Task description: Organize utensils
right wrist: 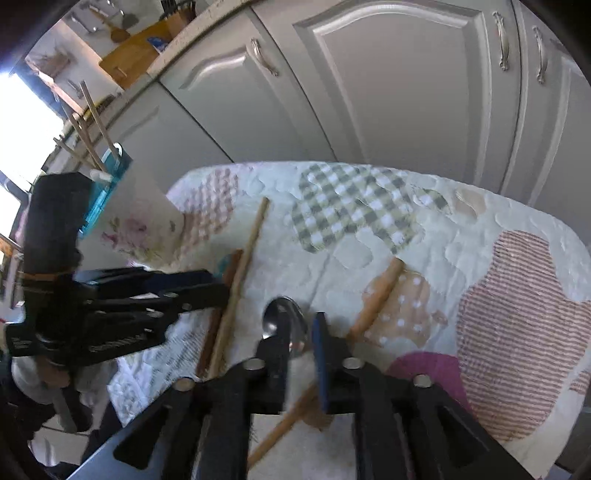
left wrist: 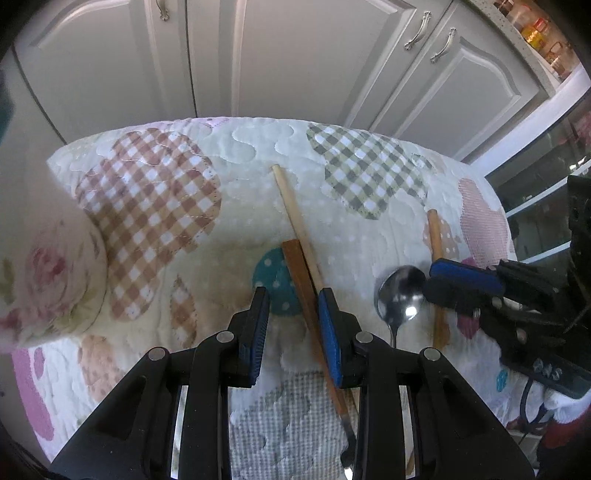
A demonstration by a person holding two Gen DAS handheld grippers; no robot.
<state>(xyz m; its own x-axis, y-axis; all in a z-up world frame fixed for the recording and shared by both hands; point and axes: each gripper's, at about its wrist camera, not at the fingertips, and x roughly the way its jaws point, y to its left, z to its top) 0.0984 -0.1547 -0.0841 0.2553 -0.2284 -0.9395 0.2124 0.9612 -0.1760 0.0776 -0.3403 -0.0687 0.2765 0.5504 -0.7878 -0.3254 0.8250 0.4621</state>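
Utensils lie on a quilted patchwork cloth (left wrist: 243,155). A pale wooden stick (left wrist: 291,206) and a darker brown wooden handle (left wrist: 295,266) cross each other in the middle. My left gripper (left wrist: 293,299) is open just over them, its right pad beside the brown handle. A metal spoon (left wrist: 400,291) lies to the right, with another wooden handle (left wrist: 436,236) beyond it. My right gripper (right wrist: 301,328) is open, its jaws either side of the spoon's bowl (right wrist: 291,325). A floral utensil holder (left wrist: 48,266) stands at the left and holds several sticks (right wrist: 92,125).
White cabinet doors (left wrist: 295,55) stand behind the table. In the right wrist view, the left gripper body (right wrist: 110,306) is at left. The table edge curves round at the far side and right. A counter with jars (left wrist: 535,33) is at upper right.
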